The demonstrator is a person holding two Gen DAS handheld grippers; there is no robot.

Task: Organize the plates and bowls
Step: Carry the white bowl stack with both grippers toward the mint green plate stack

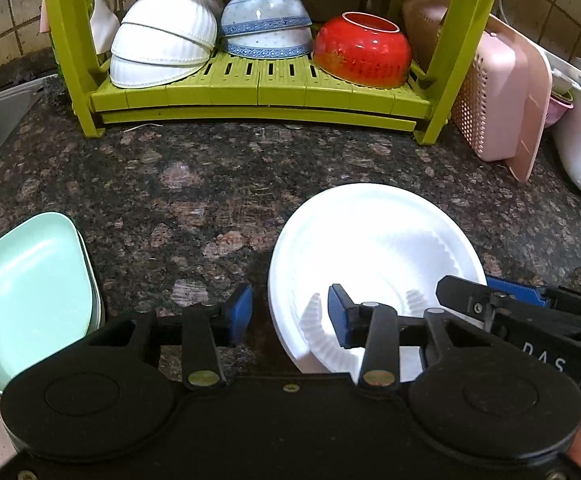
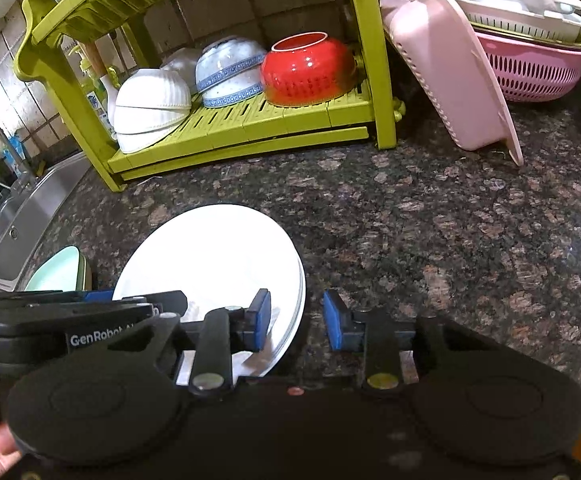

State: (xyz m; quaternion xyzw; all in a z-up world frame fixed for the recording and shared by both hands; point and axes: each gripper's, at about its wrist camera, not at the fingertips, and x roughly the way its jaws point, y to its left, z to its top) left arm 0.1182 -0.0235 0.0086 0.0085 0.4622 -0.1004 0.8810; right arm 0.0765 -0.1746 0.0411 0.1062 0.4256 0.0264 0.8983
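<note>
Both grippers are standing spread, each straddling an edge of the white plates, which are lying stacked on the dark speckled countertop. In the left wrist view, the left gripper is sitting at lower centre of the frame: one blue pad is resting over the plate's inner surface and the other is hanging over bare countertop, with the left rim between them. Nothing is being pinched. In the right wrist view, the right gripper is occupying lower centre likewise, its jaws apart on either side of the plates' right rim; whether either pad is touching cannot be told.

The mint green plates are lying at the lower left of the left view, well apart from the white stack. The green dish rack is standing across the top, holding upturned white ribbed bowls, blue-patterned bowls and a red bowl on its lower shelf.
</note>
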